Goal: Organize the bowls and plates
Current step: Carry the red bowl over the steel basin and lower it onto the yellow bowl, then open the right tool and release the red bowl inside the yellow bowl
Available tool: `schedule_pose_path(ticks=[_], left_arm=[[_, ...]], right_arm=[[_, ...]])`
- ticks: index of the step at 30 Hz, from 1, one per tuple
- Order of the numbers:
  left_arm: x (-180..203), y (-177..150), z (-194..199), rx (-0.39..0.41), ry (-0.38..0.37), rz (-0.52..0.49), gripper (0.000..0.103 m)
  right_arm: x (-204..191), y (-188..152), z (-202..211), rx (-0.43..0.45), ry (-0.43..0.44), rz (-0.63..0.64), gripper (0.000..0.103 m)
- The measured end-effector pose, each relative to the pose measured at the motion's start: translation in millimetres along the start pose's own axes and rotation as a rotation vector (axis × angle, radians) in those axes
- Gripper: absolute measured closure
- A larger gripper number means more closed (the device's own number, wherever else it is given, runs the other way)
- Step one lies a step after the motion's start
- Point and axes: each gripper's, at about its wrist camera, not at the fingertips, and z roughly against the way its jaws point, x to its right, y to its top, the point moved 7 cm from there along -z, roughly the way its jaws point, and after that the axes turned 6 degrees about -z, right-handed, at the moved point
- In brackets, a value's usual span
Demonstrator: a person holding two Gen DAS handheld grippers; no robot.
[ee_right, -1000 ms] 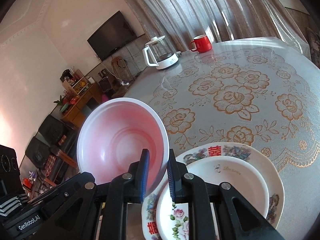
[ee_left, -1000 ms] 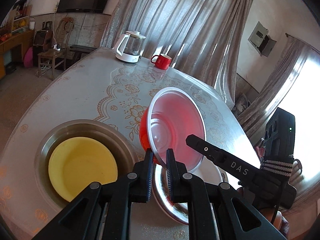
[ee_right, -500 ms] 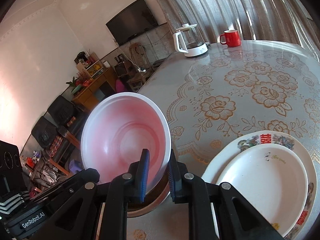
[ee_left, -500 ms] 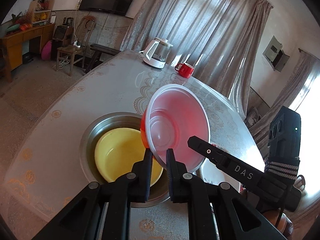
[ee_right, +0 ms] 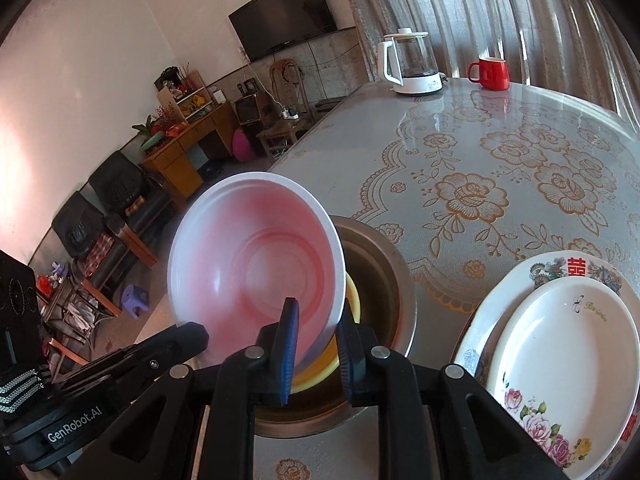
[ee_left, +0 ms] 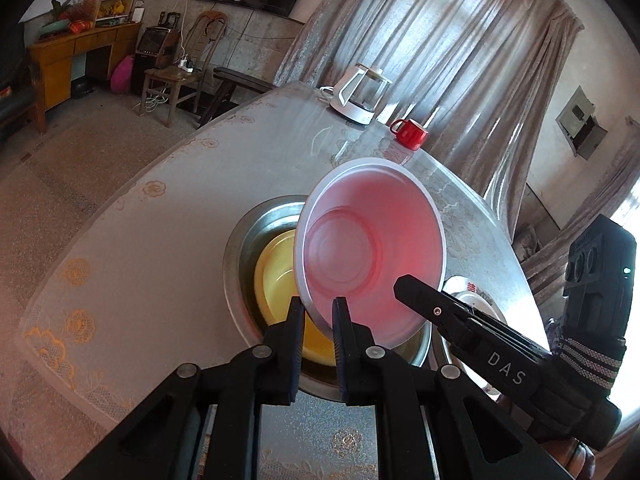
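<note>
A red plastic bowl (ee_left: 372, 252) with a pale pink inside hangs tilted above the table. My left gripper (ee_left: 318, 312) is shut on its near rim. My right gripper (ee_right: 316, 320) has the rim of the same bowl (ee_right: 256, 264) between its pads, and its jaws are opening slightly. Right under the bowl a yellow bowl (ee_left: 276, 272) lies inside a steel basin (ee_left: 240, 264), also seen in the right wrist view as the basin (ee_right: 392, 280). A small white plate (ee_right: 560, 360) rests on a flowered plate (ee_right: 568, 268) to the right.
A glass kettle (ee_right: 412, 64) and a red mug (ee_right: 490, 72) stand at the table's far side. The table's left edge runs close to the basin. Beyond it are a wooden chair (ee_left: 168, 76) and a desk (ee_left: 76, 48).
Both grippers carried the red bowl leftward and a little down, from beside the plates to over the basin with the yellow bowl. The right jaws look slightly wider.
</note>
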Motion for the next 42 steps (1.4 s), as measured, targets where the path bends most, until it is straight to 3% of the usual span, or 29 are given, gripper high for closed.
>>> schedule_pose_path(ticks=[42], left_arm=[[-7.5, -6.8, -8.2, -0.032, 0.054, 0.003, 0.09]], right_arm=[[-13.1, -22.9, -5.8, -0.001, -0.047, 0.083, 0.084]])
